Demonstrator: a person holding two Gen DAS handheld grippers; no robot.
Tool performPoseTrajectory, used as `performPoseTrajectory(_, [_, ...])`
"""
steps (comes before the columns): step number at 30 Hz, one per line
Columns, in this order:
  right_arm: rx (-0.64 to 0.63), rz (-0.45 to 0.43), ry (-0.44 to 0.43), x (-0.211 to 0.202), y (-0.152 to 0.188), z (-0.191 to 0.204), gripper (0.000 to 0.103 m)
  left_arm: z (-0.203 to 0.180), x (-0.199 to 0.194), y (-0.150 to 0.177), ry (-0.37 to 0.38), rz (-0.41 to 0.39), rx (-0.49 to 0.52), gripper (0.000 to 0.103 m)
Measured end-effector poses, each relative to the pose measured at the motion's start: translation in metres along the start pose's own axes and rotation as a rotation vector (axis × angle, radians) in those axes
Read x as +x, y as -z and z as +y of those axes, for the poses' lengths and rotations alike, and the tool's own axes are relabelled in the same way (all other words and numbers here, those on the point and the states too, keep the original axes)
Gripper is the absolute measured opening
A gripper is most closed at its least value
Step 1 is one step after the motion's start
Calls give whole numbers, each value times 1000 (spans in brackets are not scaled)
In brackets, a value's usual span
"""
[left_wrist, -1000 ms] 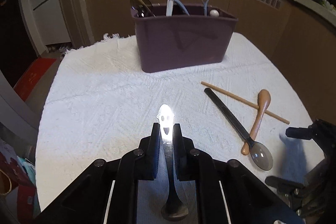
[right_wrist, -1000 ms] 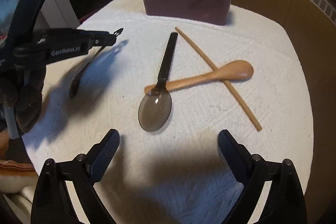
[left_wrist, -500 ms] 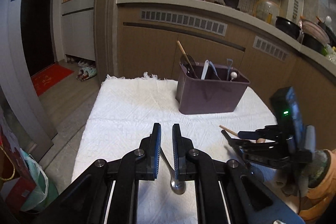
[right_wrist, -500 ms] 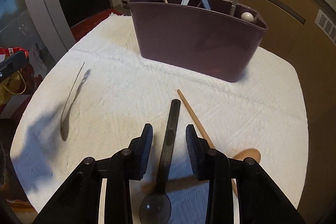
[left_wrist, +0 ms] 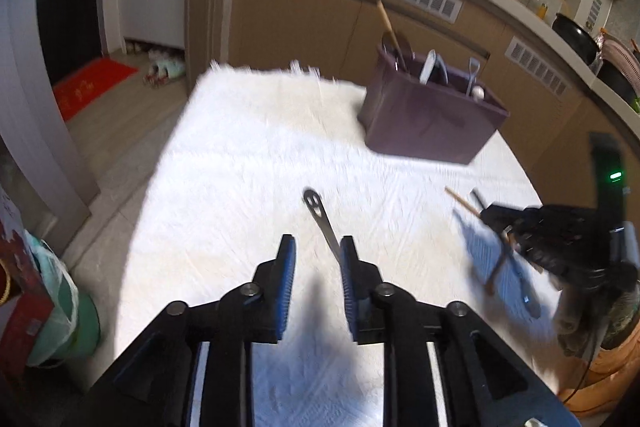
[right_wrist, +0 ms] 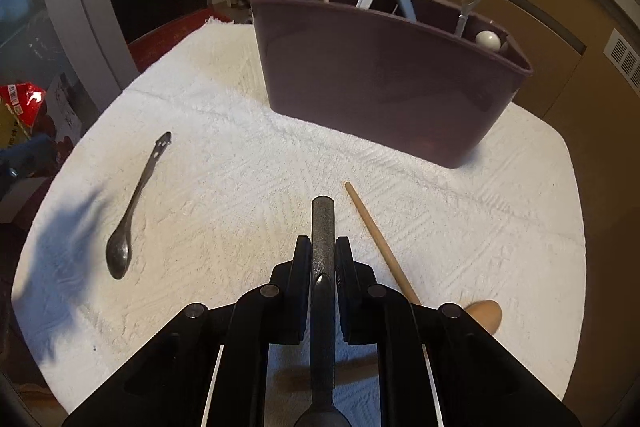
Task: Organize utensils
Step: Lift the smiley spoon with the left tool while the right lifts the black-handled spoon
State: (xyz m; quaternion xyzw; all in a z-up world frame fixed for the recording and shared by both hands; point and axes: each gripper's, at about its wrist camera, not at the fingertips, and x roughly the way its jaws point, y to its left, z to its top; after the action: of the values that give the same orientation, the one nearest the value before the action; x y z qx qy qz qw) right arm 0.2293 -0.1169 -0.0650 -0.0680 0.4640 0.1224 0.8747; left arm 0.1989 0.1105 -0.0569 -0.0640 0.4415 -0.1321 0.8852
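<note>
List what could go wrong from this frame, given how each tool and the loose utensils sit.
The right tool clamps the black-handled spoon near mid-handle, so the bowl end may swing or slip on the way to the purple caddy.

The wooden chopstick lies right beside that grip; lifting could drag it.

The left tool is open, and the metal spoon lies flat on the white towel, leaving little to pinch.

right tongs (right_wrist: 322, 259) clamp the black spoon's handle (right_wrist: 322, 227); metal spoon (right_wrist: 136, 203) lies left.
</note>
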Motion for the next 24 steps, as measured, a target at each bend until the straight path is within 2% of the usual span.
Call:
performPoseTrajectory(5, [39,-89,0,-42,12,-13,13,-14,27,-10,20,78,26,32])
performPoseTrajectory(12, [26,-142,8,-67,49,-18,13,-23,76,-45,-162,181,67,33])
performPoseTrajectory(14, [33,-150,1,-63,54,-21,13,-21,91,-52,-188,233,47,33])
performPoseTrajectory(18, [45,-161,-18,-58,61,-29,13,-20,110,-57,-241,282,43,32])
performPoseTrajectory(20, [56,-160,-28,-55,62,-35,13,-21,112,-59,-241,280,38,28])
performPoseTrajectory(22, [68,-161,-32,-54,64,-40,13,-23,112,-60,-232,275,38,17])
performPoseTrajectory(24, [82,-162,-32,-54,65,-43,13,-28,109,-57,-245,256,67,15])
